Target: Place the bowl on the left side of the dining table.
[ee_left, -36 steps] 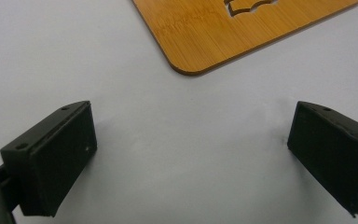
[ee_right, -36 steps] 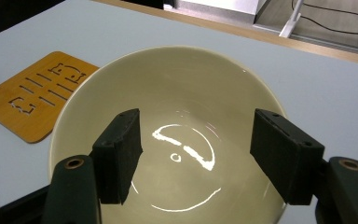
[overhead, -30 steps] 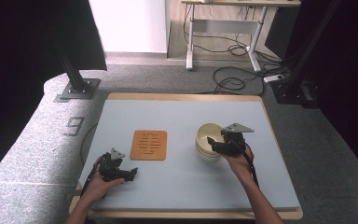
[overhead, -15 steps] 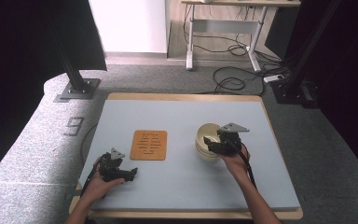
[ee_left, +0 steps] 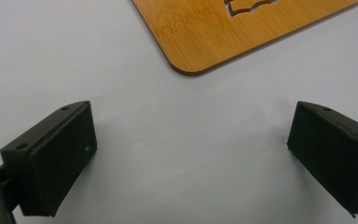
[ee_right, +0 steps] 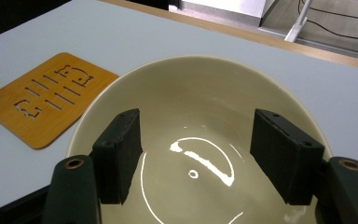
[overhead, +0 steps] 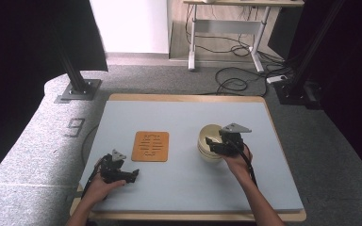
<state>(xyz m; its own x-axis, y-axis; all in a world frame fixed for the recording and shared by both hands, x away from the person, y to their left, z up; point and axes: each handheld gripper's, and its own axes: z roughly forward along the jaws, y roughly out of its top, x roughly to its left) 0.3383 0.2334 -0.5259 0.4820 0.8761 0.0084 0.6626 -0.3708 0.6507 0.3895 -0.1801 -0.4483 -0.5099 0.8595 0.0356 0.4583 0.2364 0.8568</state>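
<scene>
Right gripper (ee_right: 193,158): jaws spread wide, clamping nothing; it hangs over the open mouth of the bowl (ee_right: 200,102), both jaws inside the rim's outline.
Left gripper (ee_left: 186,158): jaws wide apart, empty, low over the bare table (ee_left: 74,56), near the front left corner in the high view.
Bowl: cream, upright, on the right half of the table, with the person's right hand (overhead: 235,157) just behind it.
Mat (overhead: 151,146): orange wood with slot cut-outs, flat, left of the bowl and apart from it; its corner lies just ahead of the left gripper.
</scene>
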